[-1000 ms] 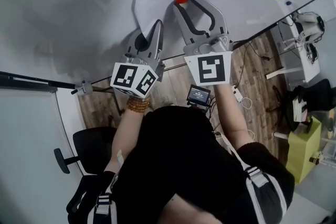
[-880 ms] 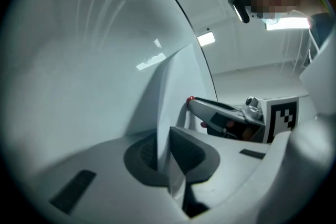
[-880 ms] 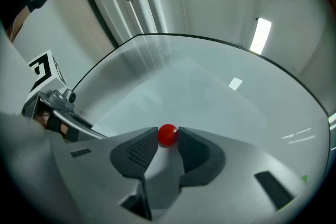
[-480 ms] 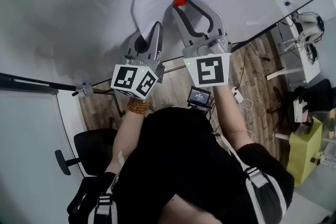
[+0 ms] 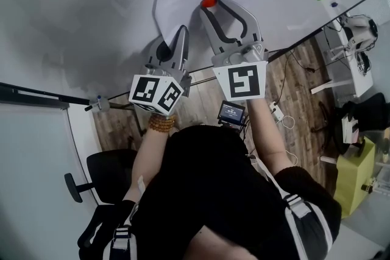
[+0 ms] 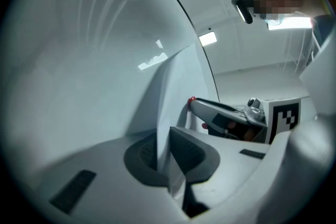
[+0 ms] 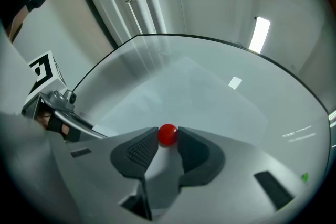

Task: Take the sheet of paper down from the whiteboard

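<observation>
Whiteboard (image 5: 73, 9): glossy white, upright, fills the upper part of the head view.

Item 1, sheet of paper (image 5: 183, 3): white, lying face-on against the board, pinned by 1 red magnet (image 7: 168, 134) near its lower edge. Its left edge curls off the board. That edge runs up-frame from the left gripper (image 6: 164, 149). The top is cut off, so the long axis probably follows that edge, though I cannot be sure.

Handling: judged very light, limp, and easily creased or torn if pulled against the magnet. It is best taken at a free edge or corner.

Item 2, left gripper: jaws pressed together, pinching the sheet's lifted lower-left edge.

Item 3, right gripper (image 5: 214, 3): jaws set wide, with both pads seemingly touching the magnet at their tips.
</observation>
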### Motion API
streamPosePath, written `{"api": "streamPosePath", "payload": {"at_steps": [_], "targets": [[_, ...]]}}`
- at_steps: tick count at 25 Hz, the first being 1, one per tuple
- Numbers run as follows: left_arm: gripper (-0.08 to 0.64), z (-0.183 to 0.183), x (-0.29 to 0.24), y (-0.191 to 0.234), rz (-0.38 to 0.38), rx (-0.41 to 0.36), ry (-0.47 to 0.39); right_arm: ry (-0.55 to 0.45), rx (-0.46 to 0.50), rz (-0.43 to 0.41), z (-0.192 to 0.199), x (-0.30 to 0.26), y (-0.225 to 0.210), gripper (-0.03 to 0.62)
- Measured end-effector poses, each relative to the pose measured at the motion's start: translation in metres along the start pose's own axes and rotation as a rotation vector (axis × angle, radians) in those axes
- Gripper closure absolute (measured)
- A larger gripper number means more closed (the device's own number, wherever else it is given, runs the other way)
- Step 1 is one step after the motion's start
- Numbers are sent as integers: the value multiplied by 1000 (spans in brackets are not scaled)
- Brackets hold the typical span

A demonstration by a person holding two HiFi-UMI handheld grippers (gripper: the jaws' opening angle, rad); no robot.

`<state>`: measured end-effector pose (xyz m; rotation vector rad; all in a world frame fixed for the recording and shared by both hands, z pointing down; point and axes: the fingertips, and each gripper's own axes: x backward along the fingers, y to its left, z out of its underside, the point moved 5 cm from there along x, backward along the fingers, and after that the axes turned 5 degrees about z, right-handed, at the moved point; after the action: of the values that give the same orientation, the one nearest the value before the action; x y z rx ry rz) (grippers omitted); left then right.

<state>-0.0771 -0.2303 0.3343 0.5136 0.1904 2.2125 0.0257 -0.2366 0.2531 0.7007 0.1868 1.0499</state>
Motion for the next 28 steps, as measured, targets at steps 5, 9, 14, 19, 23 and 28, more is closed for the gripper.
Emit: {"api": "streamPosePath", "payload": {"at_steps": [5, 9, 14, 19, 23, 28], "targets": [[549, 0, 1, 0, -5, 9, -3, -2, -9, -2, -1, 1, 0, 479], [549, 0, 1, -1, -3, 12, -2, -4, -16, -2, -2, 1, 0, 479], [549, 1, 1, 1, 0, 21, -2, -7, -16, -6, -1, 1, 0, 479], [549, 2, 0, 0, -6, 34, -7, -7, -24, -6, -1, 1, 0, 480], [549, 2, 1, 0, -8, 43, -8, -11, -27, -3, -1, 1, 0, 480], [549, 3, 0, -1, -7, 54, -9, -16, -43, 9, 0, 2, 0, 480]]}}
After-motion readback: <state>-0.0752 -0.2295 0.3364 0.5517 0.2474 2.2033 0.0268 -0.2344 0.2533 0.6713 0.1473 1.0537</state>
